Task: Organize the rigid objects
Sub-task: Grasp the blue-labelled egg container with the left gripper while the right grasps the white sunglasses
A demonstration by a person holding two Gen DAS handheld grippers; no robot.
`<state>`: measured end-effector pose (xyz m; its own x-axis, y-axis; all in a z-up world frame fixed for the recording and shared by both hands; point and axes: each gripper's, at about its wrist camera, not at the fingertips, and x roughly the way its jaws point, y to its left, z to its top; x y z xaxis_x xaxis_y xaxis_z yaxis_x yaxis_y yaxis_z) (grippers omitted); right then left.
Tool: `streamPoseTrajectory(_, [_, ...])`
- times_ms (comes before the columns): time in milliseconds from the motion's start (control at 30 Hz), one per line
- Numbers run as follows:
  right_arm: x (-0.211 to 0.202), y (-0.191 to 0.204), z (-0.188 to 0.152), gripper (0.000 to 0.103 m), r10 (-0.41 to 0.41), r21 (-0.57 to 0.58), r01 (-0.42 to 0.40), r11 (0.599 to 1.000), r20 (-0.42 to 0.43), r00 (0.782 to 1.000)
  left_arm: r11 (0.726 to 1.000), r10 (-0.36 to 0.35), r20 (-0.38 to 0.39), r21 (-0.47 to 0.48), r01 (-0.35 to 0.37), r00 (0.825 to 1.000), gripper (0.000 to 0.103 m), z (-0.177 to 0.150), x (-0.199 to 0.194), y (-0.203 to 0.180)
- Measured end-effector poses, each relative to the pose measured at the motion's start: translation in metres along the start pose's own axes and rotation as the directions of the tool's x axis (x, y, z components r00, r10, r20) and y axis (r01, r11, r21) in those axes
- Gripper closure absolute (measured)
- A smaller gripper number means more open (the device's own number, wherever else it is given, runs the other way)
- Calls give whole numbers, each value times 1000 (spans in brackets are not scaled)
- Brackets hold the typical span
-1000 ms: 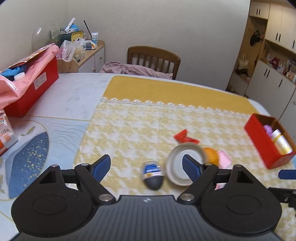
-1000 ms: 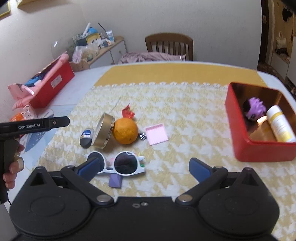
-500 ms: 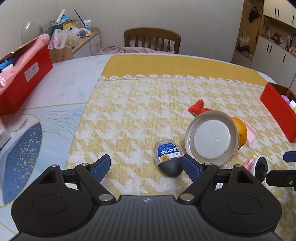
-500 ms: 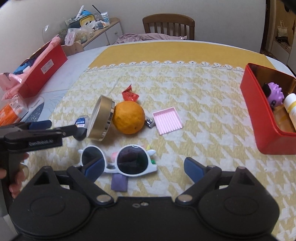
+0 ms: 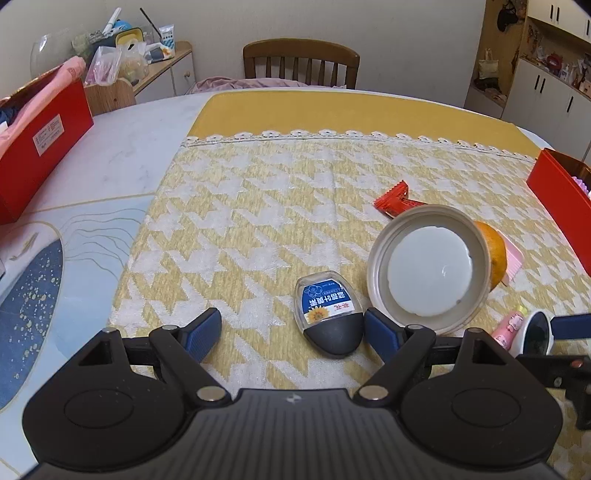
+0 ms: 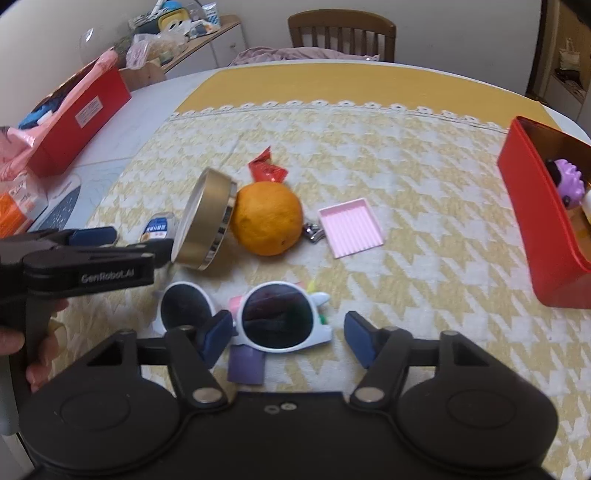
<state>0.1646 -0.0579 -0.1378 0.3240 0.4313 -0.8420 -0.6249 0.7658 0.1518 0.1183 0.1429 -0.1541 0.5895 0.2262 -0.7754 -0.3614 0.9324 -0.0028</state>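
White-framed sunglasses [image 6: 277,314] with dark lenses lie on the yellow checked cloth. My right gripper [image 6: 288,336] hangs over them, its jaws closing. One lens is between the pads: the left pad is at the bridge, the right pad is apart from the frame. A small oval container [image 5: 328,321] with a blue label and black base lies between the fingers of my open left gripper [image 5: 291,332], close to the right pad. A gold-rimmed round lid [image 5: 428,266] leans on an orange [image 6: 266,218]. The left gripper [image 6: 140,240] also shows in the right wrist view.
A red box [image 6: 532,221] at the right holds a purple toy [image 6: 567,181]. A pink tray [image 6: 351,227], nail clipper [image 6: 314,234], red wrapper [image 6: 267,170] and purple piece [image 6: 245,365] lie around. Another red box [image 6: 77,122] stands far left, a chair [image 6: 341,29] behind the table.
Both grippers have sunk closer to the cloth. The right jaws have narrowed around a sunglasses lens. The left gripper has come around the small container.
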Motion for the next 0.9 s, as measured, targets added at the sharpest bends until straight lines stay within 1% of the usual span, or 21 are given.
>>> streamPoseTrajectory(33, [1,1,0,41,2,-5,-2,1000,1,1000,1000,0,0,1,0,1000,19,0,1,0])
streamPoseTrajectory(67, [2,2,0,45,2,-10,-2,1000,-2,1000,1000,-2,1,2,2,1000,21,1,2,0])
streamPoseTrajectory(267, [4,3,0,46,-1,-12,1,1000,4,1000,1000,-14,10,23,13,1000,35,2,3,-4])
streamPoseTrajectory(333, [3,3,0,46,-1,-14,1,1000,7,1000,999,-22,18,34,22,1000,43,2,2,-5])
streamPoseTrajectory(400, [3,3,0,46,0,-15,0,1000,10,1000,999,-31,24,42,30,999,54,2,1,-6])
streamPoseTrajectory(433, [3,3,-1,46,0,-16,1,1000,11,1000,999,-33,25,45,32,999,56,2,1,-6])
streamPoseTrajectory(467, [2,2,-1,46,0,-15,0,1000,12,1000,998,-35,27,46,34,999,61,2,1,-6])
streamPoseTrajectory(667, [-3,3,-4,46,5,-20,-5,1000,26,1000,998,-49,31,44,48,998,62,3,1,-2])
streamPoseTrajectory(767, [-9,1,-6,46,10,-15,-10,1000,32,999,999,-52,34,12,51,998,62,2,-3,4])
streamPoseTrajectory(900, [-20,-3,-10,46,19,-19,-18,1000,53,998,998,-56,37,-3,56,998,62,0,-12,10])
